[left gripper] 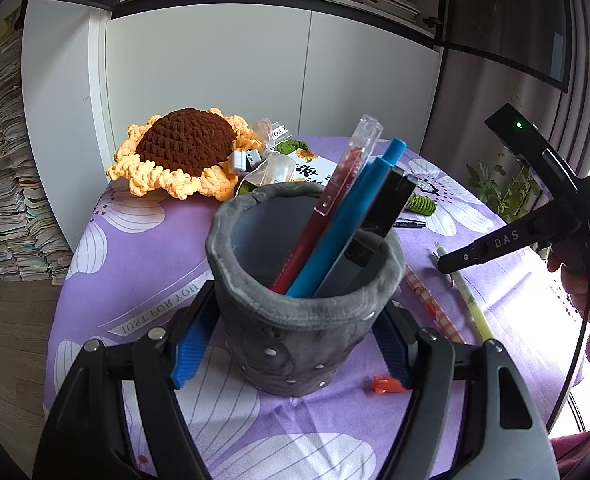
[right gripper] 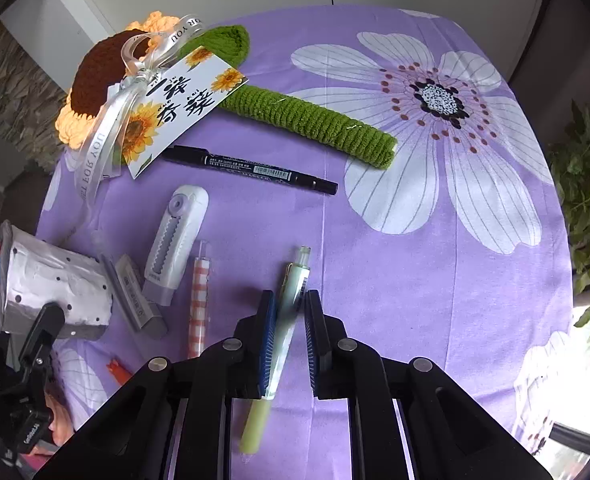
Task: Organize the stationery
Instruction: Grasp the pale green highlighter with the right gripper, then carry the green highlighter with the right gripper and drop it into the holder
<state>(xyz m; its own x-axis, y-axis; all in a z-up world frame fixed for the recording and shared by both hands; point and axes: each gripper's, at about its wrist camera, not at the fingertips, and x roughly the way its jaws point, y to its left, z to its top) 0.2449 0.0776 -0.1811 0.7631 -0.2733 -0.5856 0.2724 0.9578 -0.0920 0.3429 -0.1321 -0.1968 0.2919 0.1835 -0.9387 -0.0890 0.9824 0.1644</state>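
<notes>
Your right tongs (right gripper: 290, 320) straddle the green pen (right gripper: 281, 344) on the purple cloth (right gripper: 415, 280), jaws spread, its long axis running six to twelve, while your left tongs (left gripper: 295, 344) bracket the grey pen cup (left gripper: 295, 320) unsqueezed.
</notes>
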